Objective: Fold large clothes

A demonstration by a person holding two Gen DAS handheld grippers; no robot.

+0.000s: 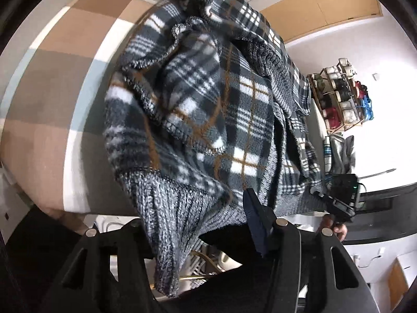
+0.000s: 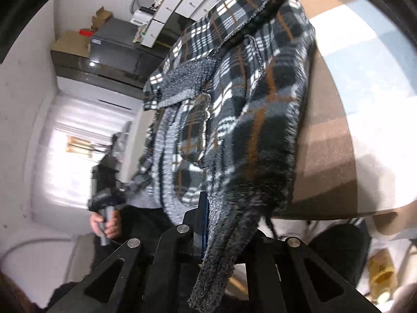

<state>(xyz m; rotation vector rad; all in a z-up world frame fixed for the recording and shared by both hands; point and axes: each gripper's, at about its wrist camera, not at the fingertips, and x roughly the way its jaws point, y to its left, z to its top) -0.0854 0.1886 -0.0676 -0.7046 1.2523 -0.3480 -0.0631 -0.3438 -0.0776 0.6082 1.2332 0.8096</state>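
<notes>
Hanging from two hand-held grippers over the edge of a bed, a grey, white and tan plaid fleece jacket with ribbed grey knit trim spreads across a checked bedspread of brown, beige, white and pale blue squares. The left gripper has the jacket's ribbed knit hem between its black fingers; the far finger with its dark blue pad stands beside the cloth, while the near finger is hidden behind the hanging knit, so whether the pads press on the fabric cannot be told. No earlier picture is at hand to show them moving. In the right wrist view, the right gripper is closed tight on the jacket's fuzzy dark grey edge, which drops past its blue-padded finger and dangles below. From both grips the garment runs up and away onto the bed, bunched in loose folds with its fleecy grey lining showing at the turned-back front. Across the jacket, each camera catches the other gripper in a person's hand. Behind, a wooden rack of shoes stands against a white wall, with white drawer units and cardboard boxes stacked beyond a dark cabinet.
</notes>
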